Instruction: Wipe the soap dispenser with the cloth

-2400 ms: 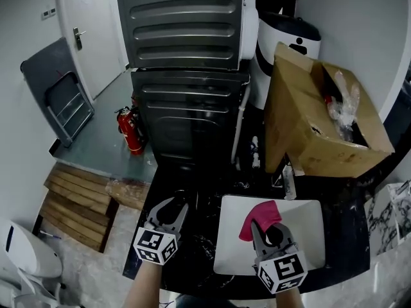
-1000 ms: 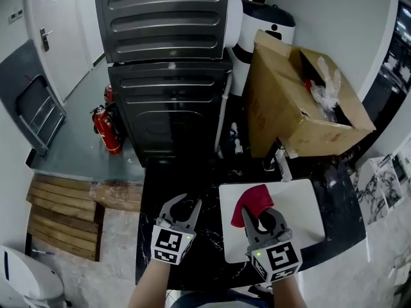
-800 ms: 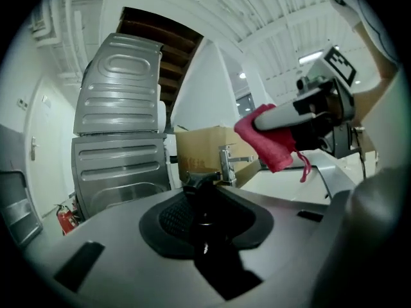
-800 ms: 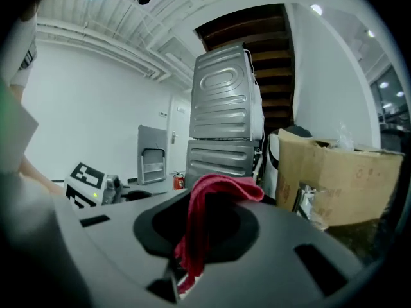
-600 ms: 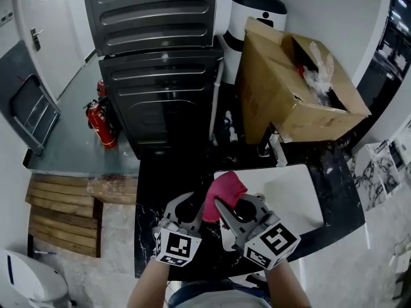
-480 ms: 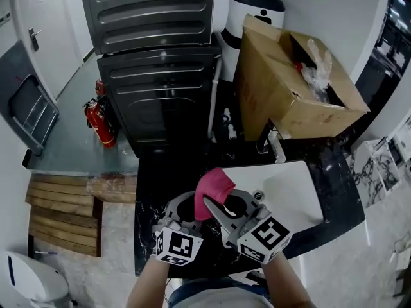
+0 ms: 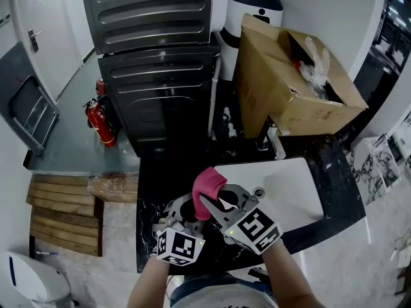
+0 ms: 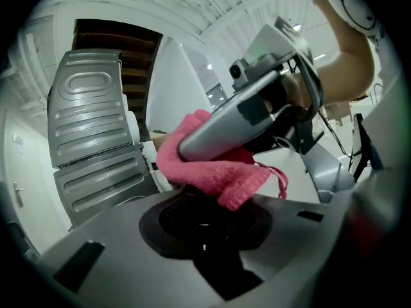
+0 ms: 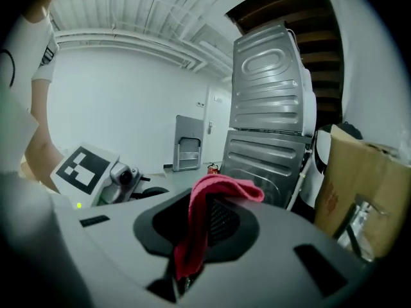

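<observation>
Black bench (image 7: 160, 165) beside a white sink (image 7: 295, 191), with a box and machines behind. The right gripper (image 7: 207, 203) has its fingers clenched on the pink cloth (image 7: 208, 183), which is laid over the left gripper (image 7: 182, 205) near the bench's front edge. Left fingers are nearly together on something dark, likely the dispenser (image 8: 187, 194), though it's hard to see. Wiping looks barely begun, with most of it left.

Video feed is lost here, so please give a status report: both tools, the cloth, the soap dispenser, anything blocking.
Right tool shut on pink cloth. Cloth draped on left tool tip; its jaws unclear. Soap dispenser not made out; cloth blocks the view.
</observation>
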`<state>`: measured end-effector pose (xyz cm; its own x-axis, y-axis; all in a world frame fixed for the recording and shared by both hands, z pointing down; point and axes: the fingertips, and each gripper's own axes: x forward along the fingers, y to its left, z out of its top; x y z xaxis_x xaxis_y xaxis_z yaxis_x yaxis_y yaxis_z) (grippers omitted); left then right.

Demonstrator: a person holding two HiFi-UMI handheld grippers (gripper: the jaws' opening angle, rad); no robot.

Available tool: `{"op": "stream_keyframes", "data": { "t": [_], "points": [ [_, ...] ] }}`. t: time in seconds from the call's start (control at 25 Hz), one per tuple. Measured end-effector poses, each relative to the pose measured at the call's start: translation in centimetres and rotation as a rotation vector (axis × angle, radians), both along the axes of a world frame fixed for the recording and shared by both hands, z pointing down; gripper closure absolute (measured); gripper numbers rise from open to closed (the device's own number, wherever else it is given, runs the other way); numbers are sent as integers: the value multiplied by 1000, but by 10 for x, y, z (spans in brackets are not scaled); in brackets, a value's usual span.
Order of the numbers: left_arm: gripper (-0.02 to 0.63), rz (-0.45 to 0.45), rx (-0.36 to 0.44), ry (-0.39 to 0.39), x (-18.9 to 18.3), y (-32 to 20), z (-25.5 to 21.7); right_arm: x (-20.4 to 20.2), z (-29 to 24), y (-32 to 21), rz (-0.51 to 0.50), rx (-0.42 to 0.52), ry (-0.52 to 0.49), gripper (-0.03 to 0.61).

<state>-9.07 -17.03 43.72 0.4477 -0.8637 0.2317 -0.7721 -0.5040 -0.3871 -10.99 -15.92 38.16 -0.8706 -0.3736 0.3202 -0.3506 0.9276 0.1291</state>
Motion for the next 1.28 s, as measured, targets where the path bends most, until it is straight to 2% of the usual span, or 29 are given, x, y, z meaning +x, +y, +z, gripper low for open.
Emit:
{"op": "stream_keyframes", "data": {
  "t": [0.2,0.32,0.36,0.6,0.8,1.0,1.2,1.28],
  "points": [
    [509,-17,-11,103,-7,5,-6,32,11,-20,110,-28,33,529],
    [509,-21,2,236,-14,6,-25,49,29,-26,163,-6,138,529],
    [509,-19,1,287,-16,6,-32,53,31,-25,173,-5,141,529],
    [511,-26,-51,632,-37,0,-63,66,11,-13,217,-80,-67,529],
    [509,-21,-87,833,-46,-5,-76,64,3,-5,213,-119,-157,529],
    [509,-10,-108,913,-45,-5,-80,49,-13,5,151,-128,-232,529],
    [510,-11,-120,926,-45,-2,-75,41,-3,12,135,-130,-182,529],
    [509,-11,-118,957,-47,-1,-72,43,6,14,135,-144,-151,529]
  ]
}}
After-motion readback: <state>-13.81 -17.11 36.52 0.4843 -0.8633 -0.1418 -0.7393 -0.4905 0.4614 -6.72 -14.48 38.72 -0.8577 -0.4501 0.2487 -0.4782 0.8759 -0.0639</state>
